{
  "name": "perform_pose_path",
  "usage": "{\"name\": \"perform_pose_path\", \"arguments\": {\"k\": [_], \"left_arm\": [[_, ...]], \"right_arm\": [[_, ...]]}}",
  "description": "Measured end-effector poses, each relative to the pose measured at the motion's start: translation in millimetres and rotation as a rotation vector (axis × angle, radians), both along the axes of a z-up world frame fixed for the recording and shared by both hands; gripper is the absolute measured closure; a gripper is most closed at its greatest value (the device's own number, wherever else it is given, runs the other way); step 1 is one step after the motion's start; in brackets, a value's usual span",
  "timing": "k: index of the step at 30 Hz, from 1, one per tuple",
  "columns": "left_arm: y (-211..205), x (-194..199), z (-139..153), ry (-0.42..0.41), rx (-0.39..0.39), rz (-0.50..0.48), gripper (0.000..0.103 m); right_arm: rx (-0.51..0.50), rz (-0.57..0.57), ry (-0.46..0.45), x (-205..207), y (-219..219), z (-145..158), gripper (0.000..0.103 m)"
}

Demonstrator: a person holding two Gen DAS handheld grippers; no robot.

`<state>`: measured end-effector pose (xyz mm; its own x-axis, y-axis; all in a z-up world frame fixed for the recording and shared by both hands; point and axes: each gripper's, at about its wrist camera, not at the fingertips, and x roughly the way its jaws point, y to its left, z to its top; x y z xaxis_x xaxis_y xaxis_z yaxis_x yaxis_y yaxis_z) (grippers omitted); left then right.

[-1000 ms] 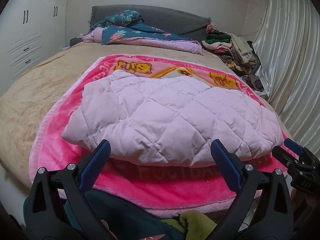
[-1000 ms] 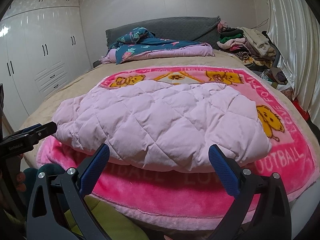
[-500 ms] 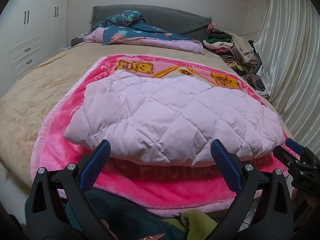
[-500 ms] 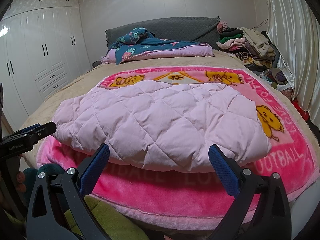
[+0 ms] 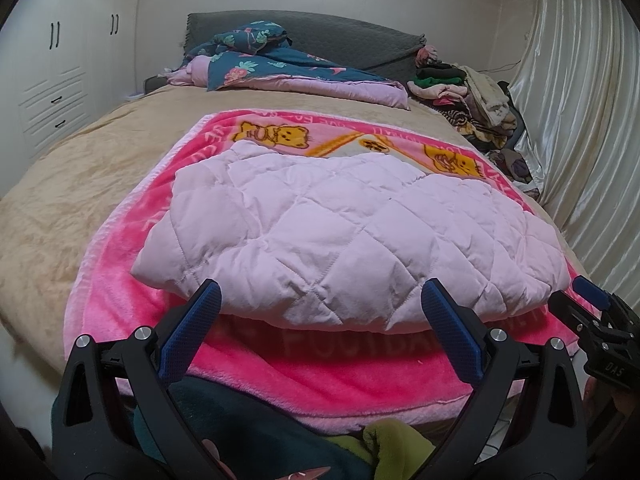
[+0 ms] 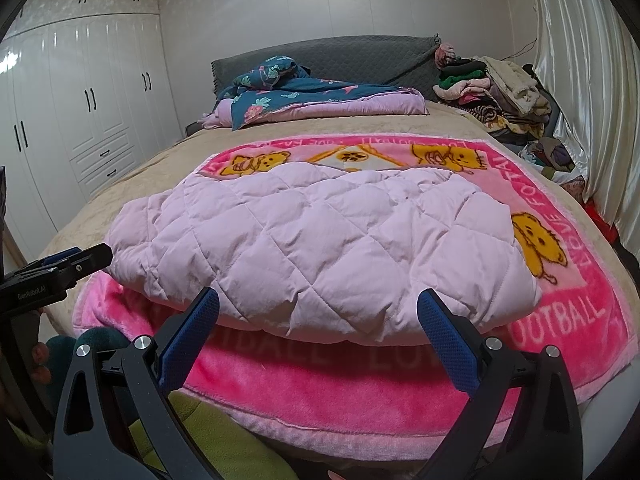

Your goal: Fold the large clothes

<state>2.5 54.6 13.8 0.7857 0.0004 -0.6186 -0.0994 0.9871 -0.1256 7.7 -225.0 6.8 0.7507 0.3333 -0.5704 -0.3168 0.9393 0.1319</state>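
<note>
Bed (image 5: 60, 184): tan cover, grey headboard behind. Carries everything below.

Blanket (image 5: 304, 364): bright pink fleece with yellow bears and lettering, spread flat over the near half of the bed. Risk: plush and loose, so a low grab at the coat's near edge could take the fleece too and drag it along with the fold.

Coat (image 5: 344, 236): pale lilac, diamond-quilted, thick and puffy. Lies on the middle of the blanket as a wide, rounded bundle, apparently already doubled at least once (no sleeves, collar or zip can be made out). Near edge bulges and stands a little proud of the fleece.
- Risk: the filling looks springy, so a further fold may puff open or slide off itself once released.
- Risk: bulk at the edge may be too thick for a firm pinch, so only the slippery top layer gets taken and the layers come apart.
- Risk: uneven lifting at the two ends would skew the bundle.

Quilt (image 6: 320, 100): teal floral, lilac lining, heaped at the headboard, well apart from the coat.

Clothes pile (image 6: 496, 88): mixed garments at the far right corner of the bed.

Left tongs (image 5: 320, 312): spread wide, holding nothing, just short of the coat's near edge toward its left end.

Right tongs (image 6: 318, 312): likewise spread wide and empty, at the near edge toward the right end.
</note>
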Motion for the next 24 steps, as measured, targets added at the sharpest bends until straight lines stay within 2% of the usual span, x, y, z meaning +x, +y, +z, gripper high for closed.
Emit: {"name": "perform_pose_path", "arguments": {"k": [24], "left_arm": [[5.1, -2.3, 1.3, 0.0, 0.001, 0.004, 0.009]], "right_arm": [[-0.004, -0.005, -0.007, -1.1, -0.9, 4.2, 0.004]]}}
